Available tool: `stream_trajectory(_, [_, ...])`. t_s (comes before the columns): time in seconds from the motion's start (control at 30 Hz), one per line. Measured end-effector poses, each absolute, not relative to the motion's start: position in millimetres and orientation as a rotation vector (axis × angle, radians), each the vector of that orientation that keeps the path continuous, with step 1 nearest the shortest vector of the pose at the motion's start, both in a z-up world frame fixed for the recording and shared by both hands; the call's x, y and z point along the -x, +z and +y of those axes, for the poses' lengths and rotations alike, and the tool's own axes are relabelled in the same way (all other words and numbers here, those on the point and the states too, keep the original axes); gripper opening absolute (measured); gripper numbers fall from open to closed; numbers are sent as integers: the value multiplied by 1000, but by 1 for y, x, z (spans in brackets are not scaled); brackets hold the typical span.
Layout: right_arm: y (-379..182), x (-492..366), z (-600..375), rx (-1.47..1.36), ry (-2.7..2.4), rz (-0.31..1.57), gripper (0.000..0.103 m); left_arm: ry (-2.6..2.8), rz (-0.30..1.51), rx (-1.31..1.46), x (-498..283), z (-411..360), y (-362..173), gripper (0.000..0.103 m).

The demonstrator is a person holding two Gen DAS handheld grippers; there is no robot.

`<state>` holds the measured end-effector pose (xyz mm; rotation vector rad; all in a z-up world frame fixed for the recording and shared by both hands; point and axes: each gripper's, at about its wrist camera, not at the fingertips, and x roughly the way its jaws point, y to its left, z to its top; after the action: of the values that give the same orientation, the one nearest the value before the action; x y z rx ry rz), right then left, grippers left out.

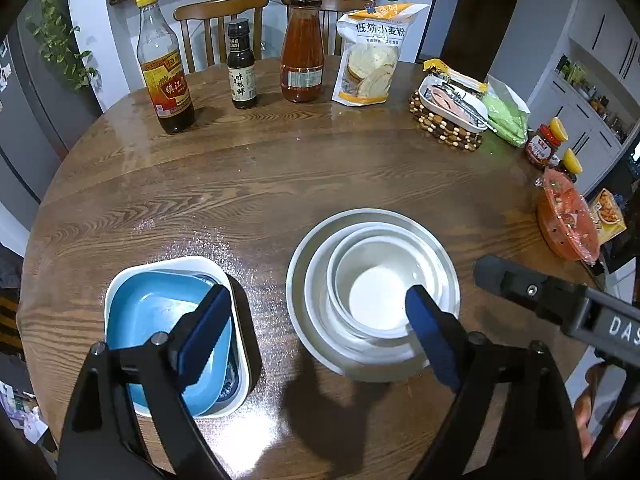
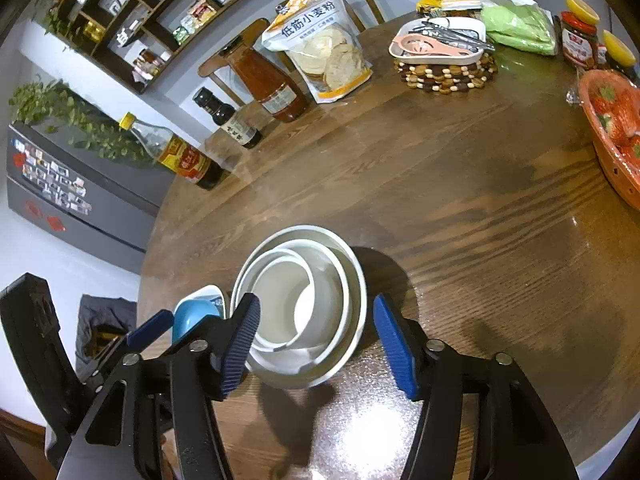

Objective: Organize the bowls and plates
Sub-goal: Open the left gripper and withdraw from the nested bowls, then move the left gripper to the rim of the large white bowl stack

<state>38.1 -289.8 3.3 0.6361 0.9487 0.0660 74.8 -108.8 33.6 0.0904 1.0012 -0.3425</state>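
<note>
A stack of round white bowls (image 1: pixel 372 296) sits nested on the wooden table (image 1: pixel 280 184), smallest inside. To its left, square dishes are nested: a blue one (image 1: pixel 160 312) inside a white one (image 1: pixel 176 264). My left gripper (image 1: pixel 316 340) is open and empty above the gap between both stacks. My right gripper (image 2: pixel 316 344) is open and empty, its jaws either side of the near edge of the white bowl stack (image 2: pixel 304 304). The blue dish (image 2: pixel 196 316) shows at the left of the right wrist view. The right gripper's body (image 1: pixel 560 304) shows in the left view.
Three sauce bottles (image 1: pixel 164 68) and a flour bag (image 1: pixel 372 56) stand at the table's far edge. A white tray of utensils (image 1: pixel 452 104) on a beaded trivet, a green bag, jars and an orange basket (image 1: pixel 568 220) sit at the right.
</note>
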Motion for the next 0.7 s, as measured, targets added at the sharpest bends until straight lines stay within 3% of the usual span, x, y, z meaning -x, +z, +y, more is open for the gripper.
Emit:
stream_trajectory(0.13, [3,-35,-297,-659,71,944,69,-344,1015,-66,-74,-103,36,101])
stream_trajectory(0.7, [-26,-24,-314,-719,96,1011,71,-330,1146,146,-84,-56,25,102])
